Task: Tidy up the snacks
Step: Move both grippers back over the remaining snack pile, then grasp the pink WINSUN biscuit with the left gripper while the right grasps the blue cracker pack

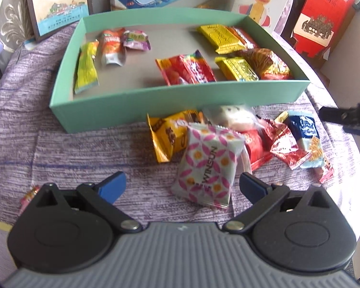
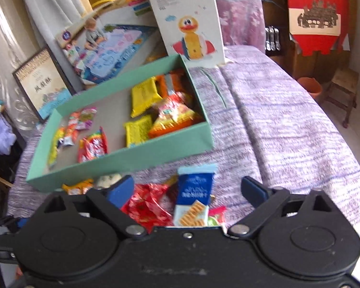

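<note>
Nearest to the left camera is the left gripper [image 1: 182, 184], jaws wide apart, and the lower part of a pink-and-white packet [image 1: 205, 165] lies between its blue tips without being pressed by them. The right gripper [image 2: 187, 189] is also spread open; a blue biscuit packet [image 2: 194, 194] stands in its gap, not pinched (the pads are clear of it on both sides).

Everything rests on a purple striped cloth [image 2: 276, 124] that covers the table. At the back lean three picture boxes, among them a duck box [image 2: 192, 21], and a red paper box [image 1: 321, 16] stands at the right. Beyond the table edge on the right is a small wooden stool [image 2: 340, 91].

The green tray [image 1: 156, 103] takes the middle of the cloth. The cloth is bare to the right of it and at the left front.

Inside the tray I count eight packets: three at the left end, one red in the middle, four at the right. In front of its near wall lies a loose pile of about six snacks [image 1: 240, 132], touching one another.
</note>
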Available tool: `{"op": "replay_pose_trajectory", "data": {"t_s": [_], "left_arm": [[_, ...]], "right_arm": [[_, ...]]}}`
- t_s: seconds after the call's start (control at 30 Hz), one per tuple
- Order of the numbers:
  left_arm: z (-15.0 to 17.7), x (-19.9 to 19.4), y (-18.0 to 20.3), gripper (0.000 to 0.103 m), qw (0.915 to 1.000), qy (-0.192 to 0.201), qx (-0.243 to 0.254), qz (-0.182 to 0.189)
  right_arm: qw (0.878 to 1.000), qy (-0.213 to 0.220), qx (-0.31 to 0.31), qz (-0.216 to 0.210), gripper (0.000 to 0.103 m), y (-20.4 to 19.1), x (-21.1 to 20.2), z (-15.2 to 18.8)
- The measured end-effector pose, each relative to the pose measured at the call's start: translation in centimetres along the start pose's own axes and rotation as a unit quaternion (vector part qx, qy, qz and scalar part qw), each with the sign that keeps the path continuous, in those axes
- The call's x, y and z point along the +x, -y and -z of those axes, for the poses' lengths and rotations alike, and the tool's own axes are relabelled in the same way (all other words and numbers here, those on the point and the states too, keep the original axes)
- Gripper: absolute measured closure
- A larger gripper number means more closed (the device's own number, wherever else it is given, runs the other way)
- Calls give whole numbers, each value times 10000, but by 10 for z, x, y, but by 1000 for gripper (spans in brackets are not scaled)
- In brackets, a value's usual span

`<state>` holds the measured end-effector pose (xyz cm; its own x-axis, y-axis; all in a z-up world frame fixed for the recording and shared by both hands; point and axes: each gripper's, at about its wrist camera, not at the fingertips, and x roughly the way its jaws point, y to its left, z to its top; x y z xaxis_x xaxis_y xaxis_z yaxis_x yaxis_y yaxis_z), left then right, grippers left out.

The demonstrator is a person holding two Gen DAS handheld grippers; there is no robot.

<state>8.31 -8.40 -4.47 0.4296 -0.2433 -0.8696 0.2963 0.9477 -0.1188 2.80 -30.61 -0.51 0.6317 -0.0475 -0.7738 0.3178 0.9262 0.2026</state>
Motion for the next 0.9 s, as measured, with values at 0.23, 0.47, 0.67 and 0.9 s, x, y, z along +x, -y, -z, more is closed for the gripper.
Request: {"op": "replay_pose_trajectory", "data": {"t_s": [0.23, 0.47, 0.67, 0.9], "left_arm": [[0, 16, 15, 9, 9999, -80, 123, 77], [2, 22, 14, 36, 9998, 3, 156, 132], [3, 19, 8, 45, 9996, 90, 164, 225], [2, 20, 7, 43, 9997, 74, 71, 212]], "right_arm": [[9997, -187, -35, 162, 27, -7, 16, 10], [9991, -336, -165, 205, 29, -20, 41, 10], [9992, -299, -232, 102, 69, -18, 47, 14], [9991, -379, -66, 150, 69, -1, 44, 19]]}}
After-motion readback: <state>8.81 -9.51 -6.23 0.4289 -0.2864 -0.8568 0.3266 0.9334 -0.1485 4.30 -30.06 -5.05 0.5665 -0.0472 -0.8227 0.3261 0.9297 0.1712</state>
